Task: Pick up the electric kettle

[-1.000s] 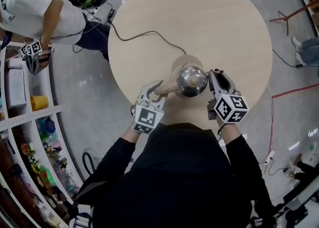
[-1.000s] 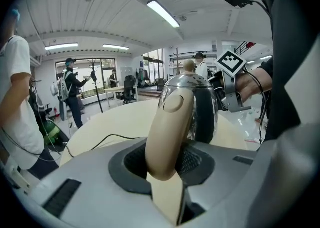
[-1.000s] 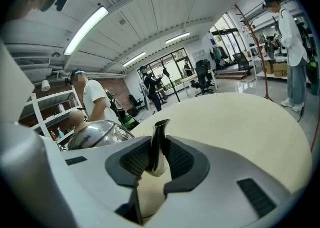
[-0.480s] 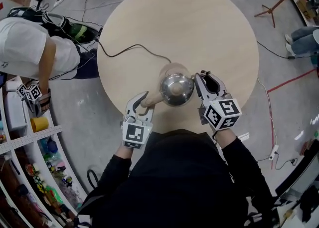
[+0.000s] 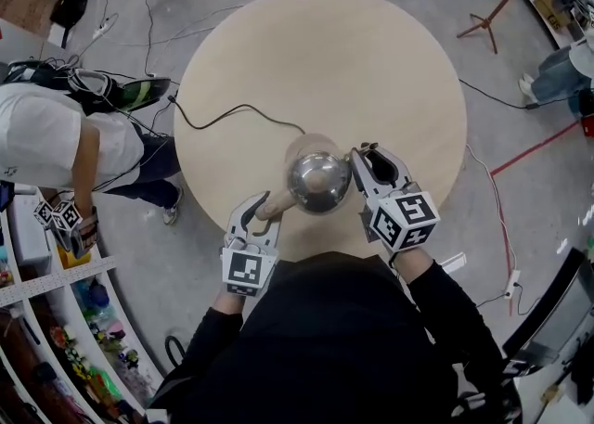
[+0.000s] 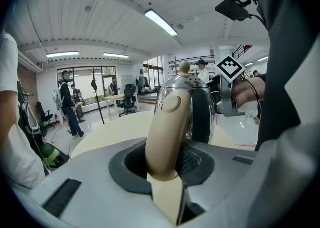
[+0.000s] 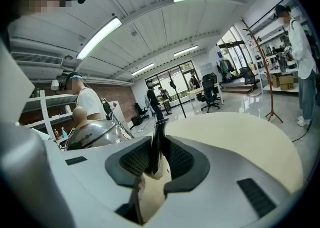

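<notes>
Head view: the round pale wooden table (image 5: 371,60) has shifted in frame since a second ago, but both holds are unchanged. The beige base disc (image 5: 309,141), with its black cord (image 5: 232,114) trailing off the table's far-left rim, shows slightly more from behind the polished steel electric kettle (image 5: 318,183), which hangs over the table's near edge. I judge the lift is under way and the kettle clear of its base; next comes steady carrying. The left gripper (image 5: 260,213) pinches the kettle's beige handle (image 6: 167,132). The right gripper (image 5: 362,164) is clamped on the thin steel spout (image 7: 157,142). Only the gripper views show these contacts, pads pressed on handle and spout. Only the head view shows the base and cord. Neither gripper view shows the kettle's underside, so I cannot confirm a gap above the base.
</notes>
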Demonstrator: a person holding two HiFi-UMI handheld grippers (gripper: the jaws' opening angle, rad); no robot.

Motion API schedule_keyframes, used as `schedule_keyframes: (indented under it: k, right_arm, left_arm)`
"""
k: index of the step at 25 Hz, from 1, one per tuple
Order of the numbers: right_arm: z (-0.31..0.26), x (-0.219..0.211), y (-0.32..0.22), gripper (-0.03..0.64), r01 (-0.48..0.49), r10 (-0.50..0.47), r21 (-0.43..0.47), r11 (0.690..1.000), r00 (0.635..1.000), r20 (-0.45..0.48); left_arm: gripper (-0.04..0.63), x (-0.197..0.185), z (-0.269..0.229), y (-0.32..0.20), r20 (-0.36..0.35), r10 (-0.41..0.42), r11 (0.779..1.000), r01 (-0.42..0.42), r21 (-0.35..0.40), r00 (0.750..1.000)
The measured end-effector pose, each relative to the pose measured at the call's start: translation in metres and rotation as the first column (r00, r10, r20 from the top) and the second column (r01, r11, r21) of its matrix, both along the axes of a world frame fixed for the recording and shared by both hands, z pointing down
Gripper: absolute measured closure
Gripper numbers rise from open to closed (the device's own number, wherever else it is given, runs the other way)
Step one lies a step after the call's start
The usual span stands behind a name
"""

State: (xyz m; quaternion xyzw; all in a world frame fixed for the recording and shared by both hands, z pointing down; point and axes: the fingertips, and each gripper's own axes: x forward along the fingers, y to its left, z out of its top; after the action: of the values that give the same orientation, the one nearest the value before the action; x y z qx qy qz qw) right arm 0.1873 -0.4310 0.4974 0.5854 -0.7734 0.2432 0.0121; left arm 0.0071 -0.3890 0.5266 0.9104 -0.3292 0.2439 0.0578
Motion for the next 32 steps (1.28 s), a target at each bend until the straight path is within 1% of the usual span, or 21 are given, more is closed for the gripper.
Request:
schedule_keyframes:
  k: [3,7,11,14,19,22,24,28,32]
  right_arm:
    - [-0.005,-0.001,0.001,0.523,-0.006,0.006,0.006,1.000,1.000,-0.004]
    - [-0.001,0.000,0.002,0.523,-0.009,0.009,0.005,1.000,1.000,-0.006]
    - [0.008,-0.002,-0.001,0.523,-0.003,0.003,0.001,1.000,1.000,-0.002]
    - [0.005,-0.004,-0.001,0.523,-0.006,0.006,-0.015,1.000,1.000,-0.003]
    - [-0.015,-0.002,0.003,0.523,-0.011,0.011,-0.026,1.000,1.000,-0.005]
    - [-0.031,-0.004,0.004,0.523,-0.002,0.002,-0.013,1.000,1.000,-0.005]
    - [-0.033,-0.003,0.004,0.523,-0.004,0.004,-0.002,1.000,1.000,0.000]
    - [-0.018,0.005,0.007,0.523,-0.045,0.045,0.011,0.999,0.999,-0.001]
    - [-0.022,0.001,0.005,0.523,-0.030,0.030,0.019,0.999,1.000,0.011]
  left_arm:
    - [0.486,0.000,-0.005,0.001,-0.023,0.003,1.000,-0.003,0.003,1.000]
    - [0.488,0.001,-0.004,0.001,-0.024,0.027,0.999,-0.026,0.025,0.999]
    - [0.487,-0.002,0.003,-0.001,-0.046,0.004,1.000,-0.003,0.010,0.999]
    - [0.488,-0.004,0.001,0.000,-0.037,0.012,1.000,-0.012,-0.008,0.999]
    - [0.488,0.000,-0.019,0.005,-0.031,0.033,0.999,-0.034,-0.016,0.999]
    - [0.488,-0.003,-0.034,0.005,-0.011,0.045,0.999,-0.045,0.007,0.999]
    - [0.488,-0.002,-0.034,0.003,0.001,0.057,0.998,-0.057,0.020,0.998]
    - [0.488,0.005,-0.020,-0.001,-0.009,0.098,0.994,-0.097,0.040,0.995]
    - [0.488,0.002,-0.029,0.000,-0.019,0.082,0.995,-0.081,0.060,0.996]
